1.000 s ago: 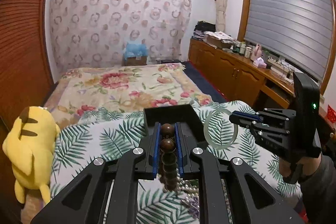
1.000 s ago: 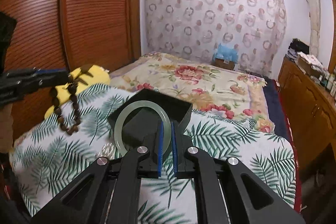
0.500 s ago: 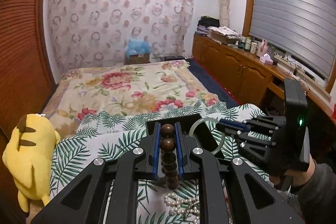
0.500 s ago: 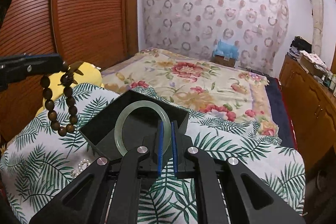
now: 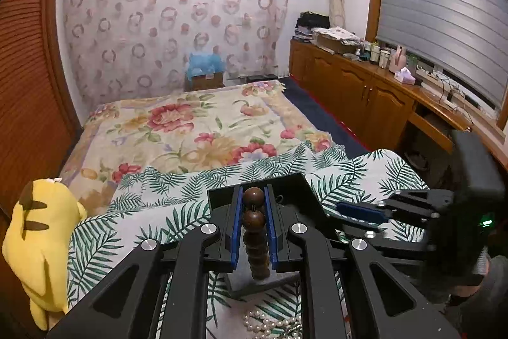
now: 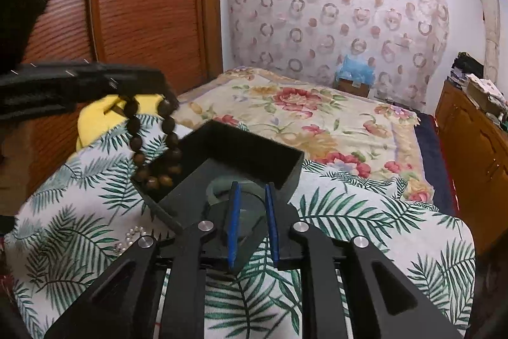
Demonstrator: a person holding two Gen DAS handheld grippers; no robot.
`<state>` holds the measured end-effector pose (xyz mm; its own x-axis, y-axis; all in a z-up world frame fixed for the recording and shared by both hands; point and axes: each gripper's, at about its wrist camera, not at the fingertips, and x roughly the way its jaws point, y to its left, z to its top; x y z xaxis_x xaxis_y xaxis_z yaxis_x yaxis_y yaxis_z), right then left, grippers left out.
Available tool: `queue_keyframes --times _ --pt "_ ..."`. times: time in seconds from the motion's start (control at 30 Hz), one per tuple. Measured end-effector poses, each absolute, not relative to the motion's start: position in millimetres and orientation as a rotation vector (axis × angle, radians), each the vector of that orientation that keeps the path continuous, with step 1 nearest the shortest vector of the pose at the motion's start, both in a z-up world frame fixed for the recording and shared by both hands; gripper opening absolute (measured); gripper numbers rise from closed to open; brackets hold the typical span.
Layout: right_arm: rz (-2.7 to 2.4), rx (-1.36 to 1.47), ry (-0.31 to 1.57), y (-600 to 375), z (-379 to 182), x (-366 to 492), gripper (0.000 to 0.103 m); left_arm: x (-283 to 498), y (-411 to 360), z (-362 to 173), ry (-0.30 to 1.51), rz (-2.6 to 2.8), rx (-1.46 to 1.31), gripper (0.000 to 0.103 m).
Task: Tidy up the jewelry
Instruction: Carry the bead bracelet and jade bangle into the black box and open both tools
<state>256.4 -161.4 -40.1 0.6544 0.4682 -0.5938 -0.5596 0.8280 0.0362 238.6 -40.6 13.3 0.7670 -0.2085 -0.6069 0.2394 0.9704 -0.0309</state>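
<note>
Brown wooden bead bracelet [image 5: 254, 231] pinched in left gripper [image 5: 253, 224], lower centre, dangling over black tray [image 6: 254, 155]. Right gripper [image 6: 252, 221] – jaws apart, empty – hovers above pale green bangle [image 6: 222, 185] lying in tray, centre frame. Pearls [image 6: 133, 235] on leaf-print cloth [image 6: 365, 212], lower left.

Bangle [image 6: 222, 186] lies in box [image 6: 254, 155]; pearls [image 6: 133, 235] left of it on cloth [image 6: 365, 212].

We see the left gripper [image 5: 253, 220] clamped on a brown bead bracelet [image 5: 255, 235] above the black box [image 5: 304, 196] on the palm-print bed cover [image 5: 158, 199], pearls [image 5: 273, 324] below, right gripper [image 5: 358, 210] beside it.
</note>
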Motion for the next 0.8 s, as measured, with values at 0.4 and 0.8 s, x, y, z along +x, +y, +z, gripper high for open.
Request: queue_keyframes --times 0.4,0.8 --pt "0.587 -0.121 0.614 -187.4 -28.2 221.1 0.018 240.7 -46.5 5.5 0.664 -0.253 0.053 0.019" --pt "0.663 -0.105 0.652 -181.4 -34.5 179.4 0.018 172.0 -33.7 -26.6 0.693 -0.301 0.047 0.027"
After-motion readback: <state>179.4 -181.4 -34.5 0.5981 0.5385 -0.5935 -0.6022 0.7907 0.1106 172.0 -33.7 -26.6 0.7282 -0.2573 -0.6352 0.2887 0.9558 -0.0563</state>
